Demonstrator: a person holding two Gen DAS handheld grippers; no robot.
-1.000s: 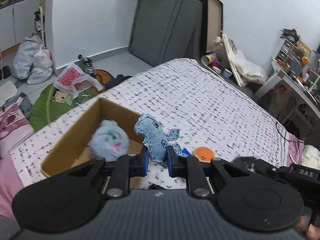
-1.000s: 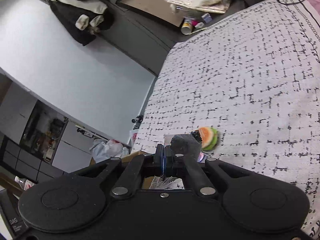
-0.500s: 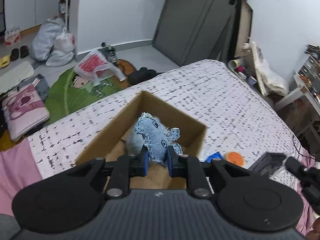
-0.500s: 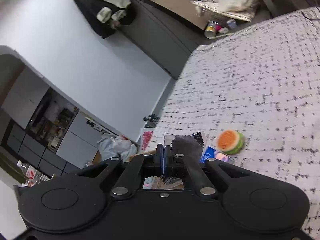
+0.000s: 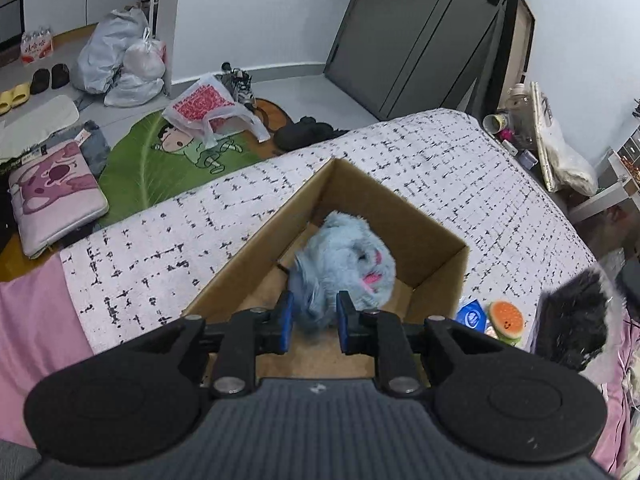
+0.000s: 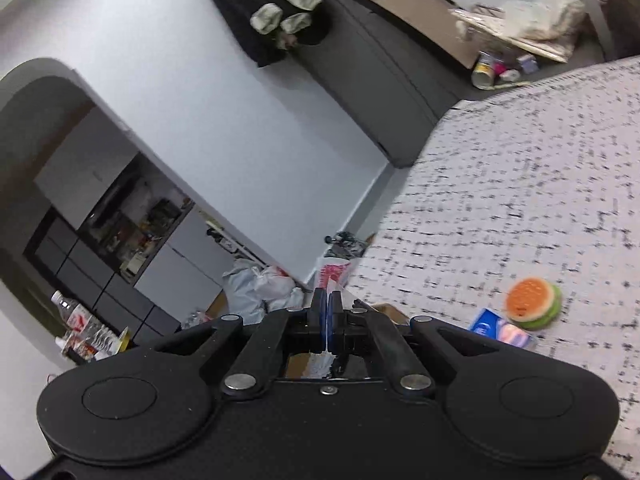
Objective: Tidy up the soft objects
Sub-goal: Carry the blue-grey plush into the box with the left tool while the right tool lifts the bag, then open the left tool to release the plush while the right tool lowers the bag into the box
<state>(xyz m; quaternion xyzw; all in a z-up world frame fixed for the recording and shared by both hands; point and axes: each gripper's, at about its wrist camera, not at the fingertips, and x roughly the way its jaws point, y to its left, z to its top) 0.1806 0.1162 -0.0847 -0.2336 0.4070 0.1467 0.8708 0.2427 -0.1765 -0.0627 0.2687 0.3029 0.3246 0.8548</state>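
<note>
My left gripper (image 5: 316,322) hangs over the open cardboard box (image 5: 248,248) on the bed, jaws slightly apart with nothing pressed between the pads. A fluffy light-blue plush (image 5: 344,264) lies in the box just beyond the fingertips. The denim toy is not plainly in sight; a darker blue patch shows in the gap. My right gripper (image 6: 329,312) is shut on the thin edge of a clear plastic packet (image 5: 572,328) with something black and fuzzy inside, held to the right of the box.
A burger-shaped squishy (image 5: 506,316) (image 6: 534,304) and a small blue packet (image 5: 472,316) (image 6: 490,326) lie on the speckled bedspread (image 5: 160,248) right of the box. Bags, shoes and a green mat (image 5: 160,160) cover the floor beyond the bed's edge.
The left gripper came forward and down over the box. The denim toy it held is gone from its jaws, which stand a little wider. The right gripper rolled and rose, still pinching the packet.
</note>
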